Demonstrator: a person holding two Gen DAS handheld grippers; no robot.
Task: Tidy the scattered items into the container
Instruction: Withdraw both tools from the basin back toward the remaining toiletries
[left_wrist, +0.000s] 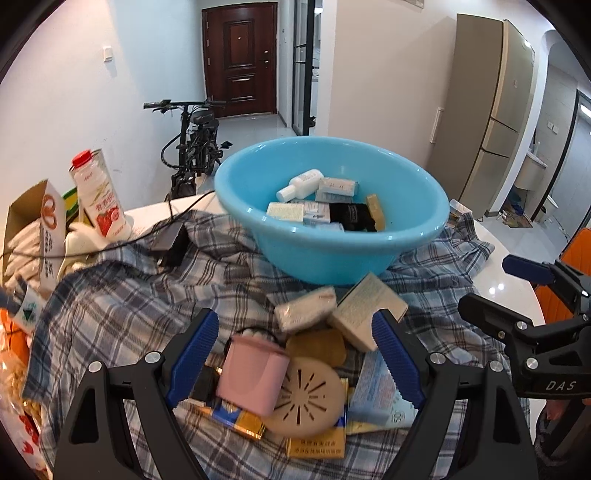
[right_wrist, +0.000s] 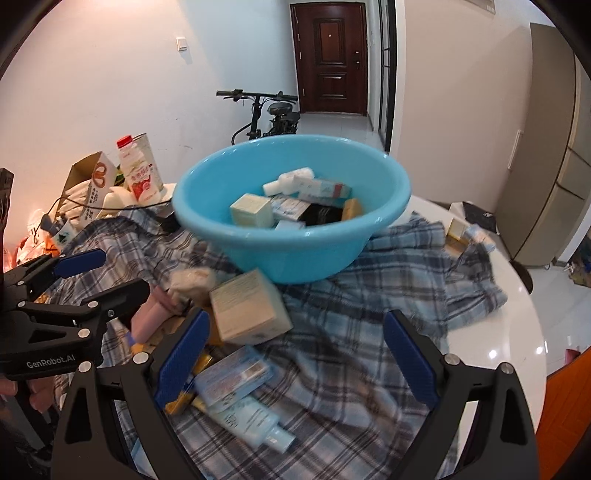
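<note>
Pink cup (left_wrist: 255, 376) sits between the left gripper (left_wrist: 295, 354) jaws, spread wide w/ nothing held. Right gripper (right_wrist: 295, 358) is spread wide too, over the checked cloth (right_wrist: 351, 314) & a blue tube (right_wrist: 251, 421). Past them lies a tan box (left_wrist: 365, 310), then the blue bowl (left_wrist: 332, 254), partly full, on the desk (right_wrist: 491, 332). Risk: stuff is piled close, so a grab may bump neighbours or snag cloth.
</note>
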